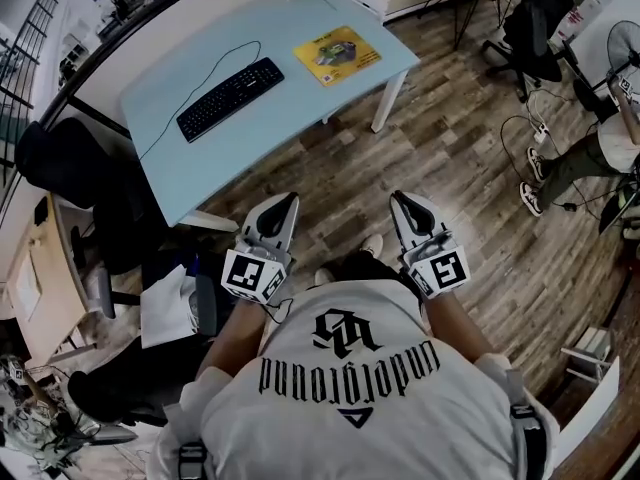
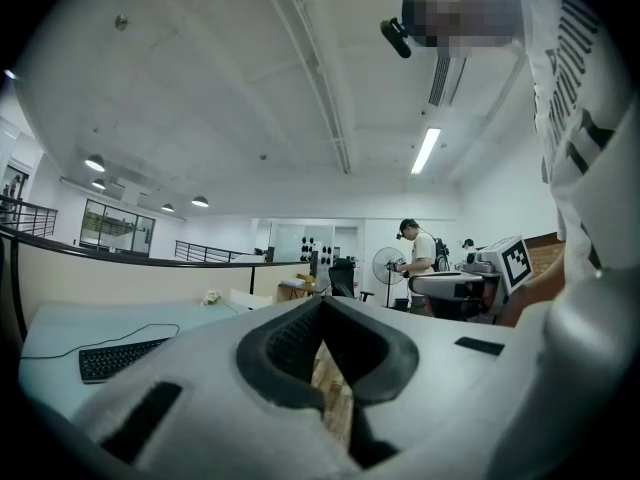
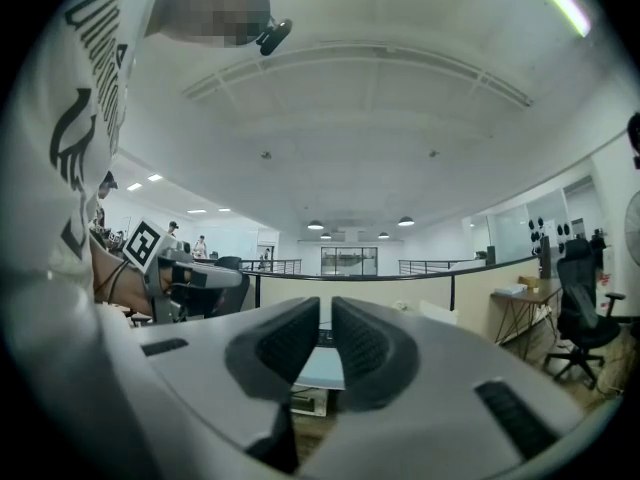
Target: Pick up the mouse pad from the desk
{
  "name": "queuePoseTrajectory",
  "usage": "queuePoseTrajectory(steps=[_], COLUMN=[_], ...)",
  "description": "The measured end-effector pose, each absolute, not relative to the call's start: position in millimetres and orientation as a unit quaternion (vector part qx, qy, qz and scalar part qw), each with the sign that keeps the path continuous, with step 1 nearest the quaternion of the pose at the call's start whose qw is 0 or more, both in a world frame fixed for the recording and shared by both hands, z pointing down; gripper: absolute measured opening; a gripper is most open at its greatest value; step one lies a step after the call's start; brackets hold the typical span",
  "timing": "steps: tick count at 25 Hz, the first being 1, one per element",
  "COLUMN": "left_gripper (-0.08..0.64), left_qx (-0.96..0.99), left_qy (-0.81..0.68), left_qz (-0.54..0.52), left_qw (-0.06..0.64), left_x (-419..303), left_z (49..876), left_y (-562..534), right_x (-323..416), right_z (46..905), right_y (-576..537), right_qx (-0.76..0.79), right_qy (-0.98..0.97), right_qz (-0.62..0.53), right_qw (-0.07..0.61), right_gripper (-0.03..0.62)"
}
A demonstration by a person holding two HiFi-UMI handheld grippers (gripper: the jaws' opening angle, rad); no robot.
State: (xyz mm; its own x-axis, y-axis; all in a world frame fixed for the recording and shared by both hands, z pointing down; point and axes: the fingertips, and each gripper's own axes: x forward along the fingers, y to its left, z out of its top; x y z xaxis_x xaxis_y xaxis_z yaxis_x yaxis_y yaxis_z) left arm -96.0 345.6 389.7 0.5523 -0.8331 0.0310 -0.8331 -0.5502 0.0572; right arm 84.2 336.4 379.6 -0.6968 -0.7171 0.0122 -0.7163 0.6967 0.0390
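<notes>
Mouse pad (image 1: 337, 55), a yellow rectangular mat with a grey print, lay flat near the far right corner of the desk, well apart from both my grippers. My left gripper (image 1: 288, 202) had its dark ribbed pads pressed together at the tips, with nothing between them. My right gripper (image 1: 402, 200) was likewise closed to a thin slit and empty. I held the two side by side and level in front of my chest, apart from each other. Both pointed toward the desk, and their marker cubes showed a marked face upward. My left forearm (image 1: 236, 330) and right forearm (image 1: 456, 318) reached forward from my white printed T-shirt (image 1: 350, 398); the hands themselves were hidden behind the cubes. Under the grippers was brown wood-plank floor (image 1: 460, 158). Beyond it stood the pale blue desk (image 1: 200, 163) on white legs. A black keyboard (image 1: 230, 98) with a thin black cable lay on it to the left of the mouse pad, apart from it. A black office chair (image 1: 75, 183) stood at the desk's left end.
</notes>
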Motion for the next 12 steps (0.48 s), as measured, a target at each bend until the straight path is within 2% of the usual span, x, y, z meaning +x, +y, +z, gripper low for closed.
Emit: queuePoseTrajectory(steps=[1, 5, 12], left_gripper=[0.008, 0.008, 0.008], left_qx=[0.881, 0.886, 0.887], left_qy=[-0.472, -0.462, -0.458], left_qz=[0.001, 0.009, 0.022], left_qw=[0.034, 0.039, 0.047], left_x=[-93, -74, -36], left_z=[391, 395, 406], left_y=[341, 319, 262], right_x=[88, 103, 146], right_z=[382, 389, 393], right_y=[331, 305, 249], right_qx=[0.393, 0.402, 0.414], right_qy=[-0.919, -0.915, -0.910], right_qz=[-0.010, 0.009, 0.010], right_qw=[0.015, 0.020, 0.025], right_gripper=[0.065, 0.151, 0.212])
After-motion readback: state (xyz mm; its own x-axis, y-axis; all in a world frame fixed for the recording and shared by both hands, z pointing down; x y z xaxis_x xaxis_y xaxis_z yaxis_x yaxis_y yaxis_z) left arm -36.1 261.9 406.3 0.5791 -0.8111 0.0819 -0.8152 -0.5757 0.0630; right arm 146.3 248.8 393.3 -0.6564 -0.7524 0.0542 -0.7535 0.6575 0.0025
